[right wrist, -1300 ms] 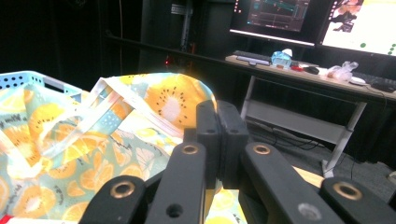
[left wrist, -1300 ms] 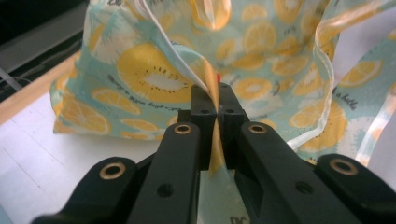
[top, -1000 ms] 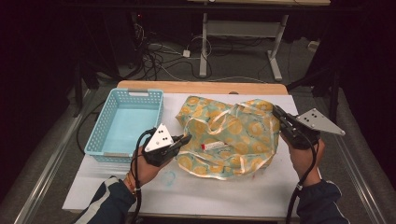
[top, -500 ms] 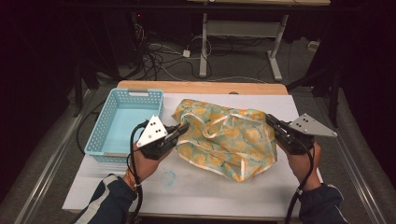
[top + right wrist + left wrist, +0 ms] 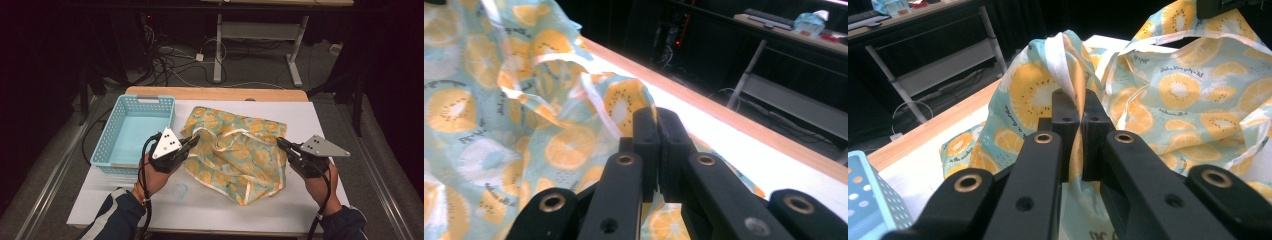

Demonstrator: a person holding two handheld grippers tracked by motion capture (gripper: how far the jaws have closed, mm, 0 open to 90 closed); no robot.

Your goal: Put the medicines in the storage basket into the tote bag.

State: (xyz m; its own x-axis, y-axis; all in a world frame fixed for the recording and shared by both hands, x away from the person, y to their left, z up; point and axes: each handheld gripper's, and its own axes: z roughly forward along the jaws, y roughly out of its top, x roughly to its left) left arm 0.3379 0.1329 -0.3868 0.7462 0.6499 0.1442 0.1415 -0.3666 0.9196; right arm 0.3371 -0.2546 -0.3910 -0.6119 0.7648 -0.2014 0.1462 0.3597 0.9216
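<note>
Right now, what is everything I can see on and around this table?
Fabric bag: one, pale teal with orange-slice print and cream trim, crumpled mid-table, pinched at both sides.
Basket: one, light blue plastic, left part of the table.
Table: one, white top with a wooden far edge.
Cables: several, dark and white, on the floor behind.
Desk frame: one, white legs, beyond the table.
Left gripper: black, shut on the bag's left edge.
Right gripper: black, shut on the bag's right edge.
</note>
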